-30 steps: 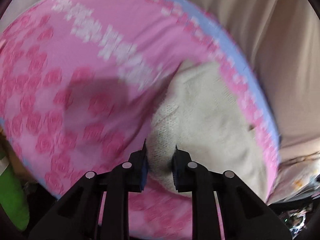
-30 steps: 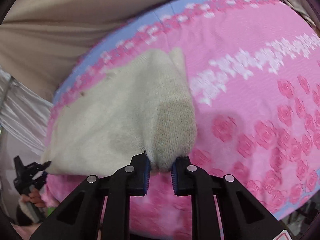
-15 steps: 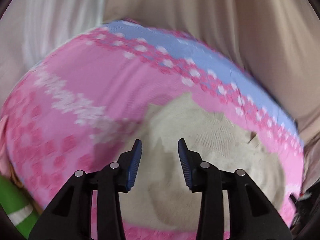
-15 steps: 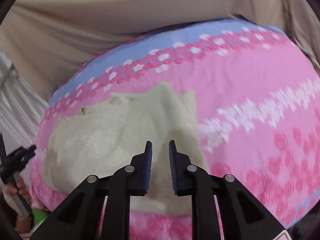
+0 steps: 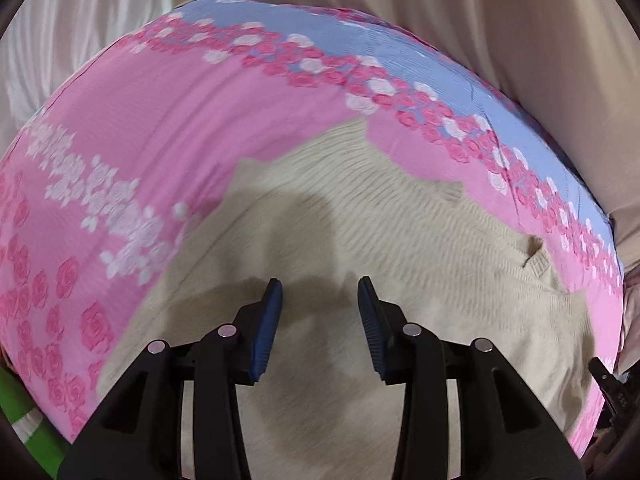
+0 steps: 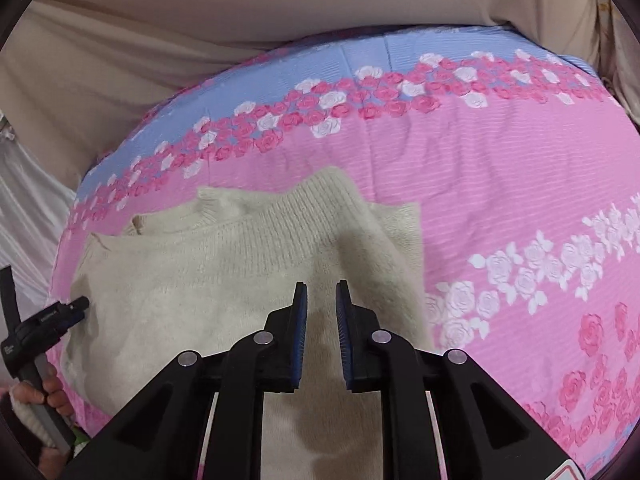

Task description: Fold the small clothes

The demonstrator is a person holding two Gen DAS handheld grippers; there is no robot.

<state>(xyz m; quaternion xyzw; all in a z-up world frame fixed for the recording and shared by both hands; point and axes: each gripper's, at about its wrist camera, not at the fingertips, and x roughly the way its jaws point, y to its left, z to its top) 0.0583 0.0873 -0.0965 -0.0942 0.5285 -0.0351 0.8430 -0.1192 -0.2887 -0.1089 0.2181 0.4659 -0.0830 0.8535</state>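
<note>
A cream knitted sweater lies folded on a pink rose-patterned cloth. It also shows in the right wrist view, with its ribbed hem turned up toward the far side. My left gripper hovers over the sweater, open and empty. My right gripper is over the sweater's right part, jaws a narrow gap apart with nothing between them. The left gripper's tip shows at the sweater's left edge in the right wrist view.
The cloth has a blue band with roses along its far edge. Beige draped fabric hangs behind it. White curtain fabric is at the far left. A green object sits at the near left.
Both grippers let go of the sweater's edge, which now lies folded over. Both have opened and lifted back above the sweater.
</note>
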